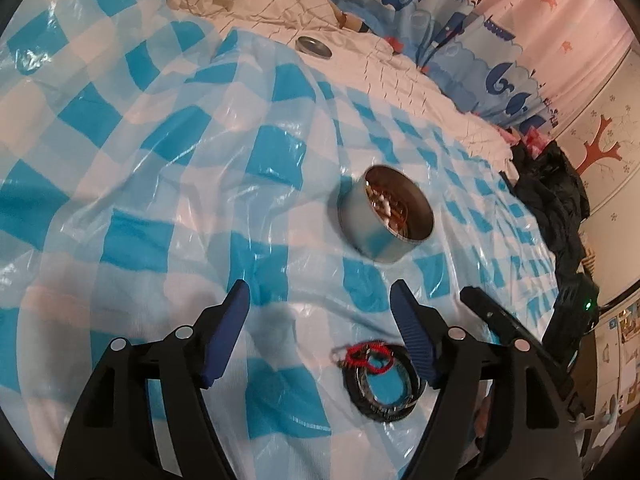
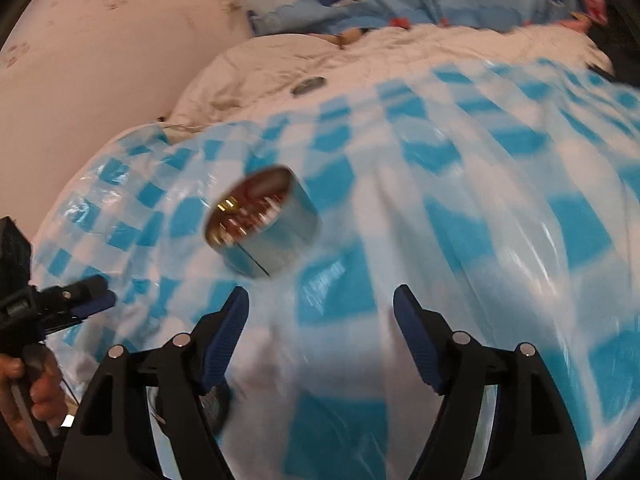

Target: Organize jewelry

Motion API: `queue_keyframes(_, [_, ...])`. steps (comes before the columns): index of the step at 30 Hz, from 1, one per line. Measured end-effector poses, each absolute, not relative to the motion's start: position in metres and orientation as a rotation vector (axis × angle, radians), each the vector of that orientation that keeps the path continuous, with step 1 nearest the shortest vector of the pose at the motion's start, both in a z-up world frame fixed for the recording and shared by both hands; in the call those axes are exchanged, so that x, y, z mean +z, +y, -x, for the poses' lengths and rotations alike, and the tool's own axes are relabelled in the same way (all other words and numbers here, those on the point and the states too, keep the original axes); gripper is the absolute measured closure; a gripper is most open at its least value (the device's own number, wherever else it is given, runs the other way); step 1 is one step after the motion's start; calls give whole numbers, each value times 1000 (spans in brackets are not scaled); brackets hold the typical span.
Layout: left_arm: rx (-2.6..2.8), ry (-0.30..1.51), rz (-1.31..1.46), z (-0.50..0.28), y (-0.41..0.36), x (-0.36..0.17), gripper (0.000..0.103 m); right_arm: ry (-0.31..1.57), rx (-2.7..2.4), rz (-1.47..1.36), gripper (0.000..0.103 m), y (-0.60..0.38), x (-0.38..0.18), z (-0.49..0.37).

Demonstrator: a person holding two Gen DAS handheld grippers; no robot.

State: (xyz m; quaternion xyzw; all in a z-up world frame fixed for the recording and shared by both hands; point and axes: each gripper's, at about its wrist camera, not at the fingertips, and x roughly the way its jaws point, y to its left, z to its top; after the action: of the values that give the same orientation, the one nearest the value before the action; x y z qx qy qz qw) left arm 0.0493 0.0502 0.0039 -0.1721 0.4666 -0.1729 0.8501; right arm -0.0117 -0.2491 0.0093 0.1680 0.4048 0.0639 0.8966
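A round metal tin point(image 1: 386, 220) stands open on the blue-and-white checked plastic sheet point(image 1: 160, 152), with several gold and reddish jewelry pieces inside. It also shows in the right wrist view point(image 2: 264, 222), blurred. A pile of dark bangles point(image 1: 382, 386) with a red cord bracelet point(image 1: 366, 356) on top lies near my left gripper's right finger. My left gripper point(image 1: 320, 300) is open and empty, just short of the tin. My right gripper point(image 2: 322, 300) is open and empty, to the right of the tin. The left gripper shows at the left edge of the right wrist view point(image 2: 86, 300).
The tin's lid point(image 1: 314, 46) lies on the cream quilt point(image 1: 400, 72) beyond the sheet; it also shows in the right wrist view point(image 2: 308, 85). Whale-print bedding point(image 1: 472, 28) lies at the back. Black clothing point(image 1: 552, 196) is heaped at the right.
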Motion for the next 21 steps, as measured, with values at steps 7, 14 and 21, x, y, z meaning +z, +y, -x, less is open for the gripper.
queue_keyframes(7, [-227, 938, 268, -5, 50, -7, 27, 719, -32, -265, 26, -240, -2, 34])
queue_keyframes(14, [-255, 869, 173, 11, 38, 9, 20, 659, -71, -235, 13, -239, 4, 43])
queue_keyframes(21, [-246, 799, 224, 23, 52, 37, 15, 678, -86, -230, 11, -237, 1, 39])
